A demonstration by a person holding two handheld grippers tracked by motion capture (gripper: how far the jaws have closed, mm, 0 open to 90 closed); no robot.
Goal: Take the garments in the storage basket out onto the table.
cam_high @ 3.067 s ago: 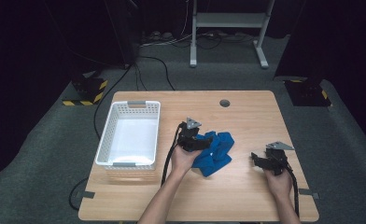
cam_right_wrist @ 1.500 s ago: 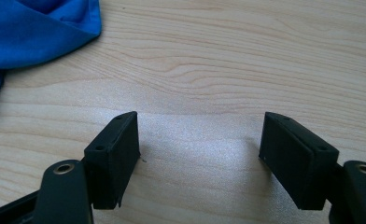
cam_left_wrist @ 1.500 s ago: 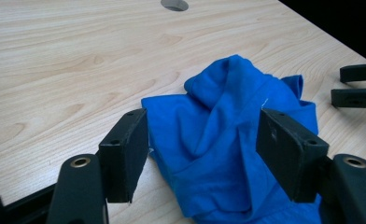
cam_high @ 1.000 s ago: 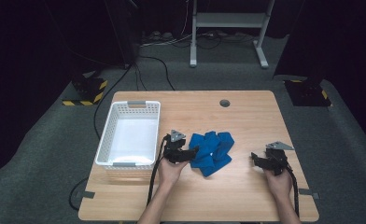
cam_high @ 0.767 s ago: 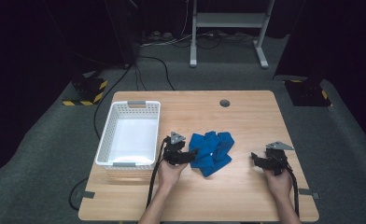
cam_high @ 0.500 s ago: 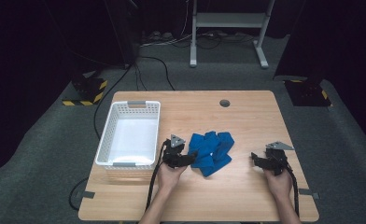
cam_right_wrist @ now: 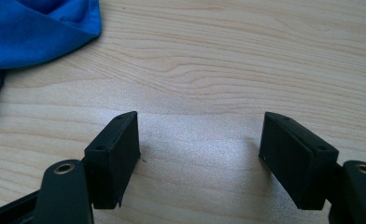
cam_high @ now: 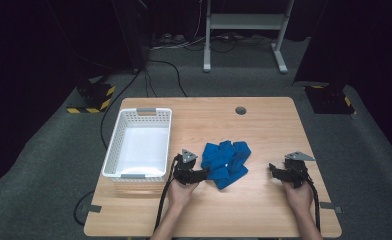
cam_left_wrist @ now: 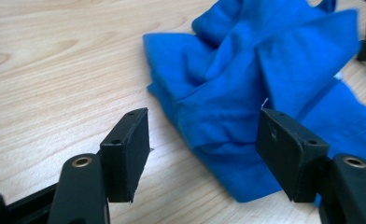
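Observation:
A crumpled blue cloth [cam_high: 226,161] lies in a heap near the middle of the wooden table [cam_high: 264,125]. My left gripper [cam_high: 202,174] is low at the cloth's left edge, pointing right, jaws open. In the left gripper view the blue cloth [cam_left_wrist: 246,84] lies just ahead of the open left gripper [cam_left_wrist: 204,149], its near edge reaching between the jaws without touching the pads. My right gripper [cam_high: 274,170] rests open at the table's right side, apart from the cloth. In the right gripper view the open right gripper [cam_right_wrist: 200,154] has bare wood between its jaws, and a corner of the cloth [cam_right_wrist: 36,28] shows at top left.
A white slatted basket [cam_high: 115,149] stands empty on the table's left side. A round cable hole [cam_high: 241,110] sits near the far edge. Beyond the table are a metal stand's feet [cam_high: 244,40], floor cables and dark carpet.
My left gripper has slid right and slightly down toward the cloth's left edge. The cloth heap has been let go and lies still. The right gripper has not moved.

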